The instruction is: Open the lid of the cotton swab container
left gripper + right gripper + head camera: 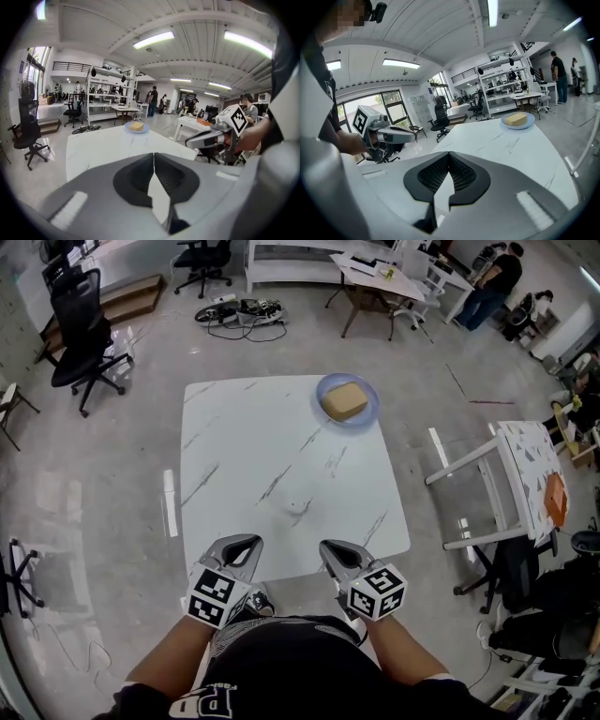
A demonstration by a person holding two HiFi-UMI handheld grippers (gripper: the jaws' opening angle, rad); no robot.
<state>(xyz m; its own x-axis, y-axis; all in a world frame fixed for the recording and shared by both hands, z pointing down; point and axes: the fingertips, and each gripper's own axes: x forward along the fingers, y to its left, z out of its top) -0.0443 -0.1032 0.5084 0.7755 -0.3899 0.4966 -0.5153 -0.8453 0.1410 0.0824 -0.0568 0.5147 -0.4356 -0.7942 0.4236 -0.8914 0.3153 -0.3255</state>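
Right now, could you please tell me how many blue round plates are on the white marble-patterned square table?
1. The blue round plate sits near the far right corner of the white marble-patterned table, carrying a tan block. None appears hidden.

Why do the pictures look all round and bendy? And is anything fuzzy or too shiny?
Head view: the wide lens bows the edges of the table, light is even, shadows faint. Left gripper view: dark round border, ceiling lamps glare white, the left tongs look soft up close. Right gripper view: same round border, the plate looks fairly sharp.
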